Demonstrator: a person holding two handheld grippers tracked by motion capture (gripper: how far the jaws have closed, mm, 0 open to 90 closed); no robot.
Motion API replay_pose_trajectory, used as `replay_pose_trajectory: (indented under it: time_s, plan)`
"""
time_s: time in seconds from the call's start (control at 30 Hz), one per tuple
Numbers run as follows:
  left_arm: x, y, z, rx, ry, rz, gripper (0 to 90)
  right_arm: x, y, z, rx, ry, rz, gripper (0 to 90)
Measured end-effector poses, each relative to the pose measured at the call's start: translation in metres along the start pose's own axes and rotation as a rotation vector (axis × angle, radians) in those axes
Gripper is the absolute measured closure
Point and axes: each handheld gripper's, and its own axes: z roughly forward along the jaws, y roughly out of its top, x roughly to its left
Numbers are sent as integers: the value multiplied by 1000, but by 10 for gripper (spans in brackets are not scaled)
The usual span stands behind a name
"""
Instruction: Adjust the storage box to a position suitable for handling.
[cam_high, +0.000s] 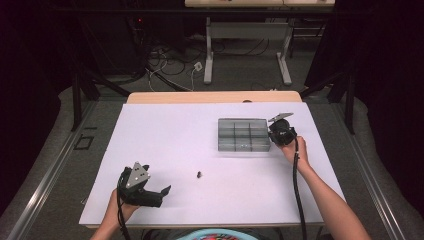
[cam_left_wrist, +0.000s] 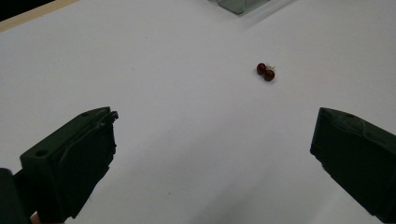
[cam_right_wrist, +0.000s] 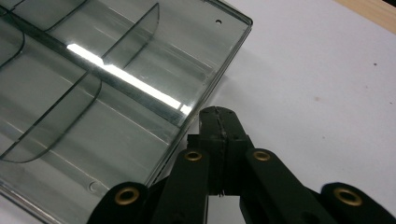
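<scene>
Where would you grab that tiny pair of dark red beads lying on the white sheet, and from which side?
Probably from straight above, with the open left gripper nearest. The dark red beads lie flat on the white sheet, two small balls touching side by side. I would set one of the jaws on each long flank of the pair, so both balls are squeezed together rather than pushed apart. They are small and round, so they may roll.

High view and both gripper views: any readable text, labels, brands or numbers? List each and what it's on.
None readable.
Clear divided box: no print or label visible, just plain plastic.
Left gripper and right gripper: no markings legible.
Two small dark red beads and the white table sheet: no writing.
</scene>
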Motion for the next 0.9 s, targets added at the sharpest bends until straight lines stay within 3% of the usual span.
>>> replay_pose_trajectory:
  time_s: [0.2, 0.3, 0.67, 0.9]
  plan:
    - [0, 0, -1, 2, 0, 1, 0, 9, 3, 2, 3, 19, -22, 900]
    - [0, 0, 1, 2, 3, -1, 0, 14, 7, 2, 3, 25, -56, 900]
    - [1, 0, 0, -1, 10, 3, 0, 29, 18, 9, -32, 55, -64, 900]
    - [0, 0, -3, -5, 5, 5, 0, 37, 22, 11, -12, 53, -74, 900]
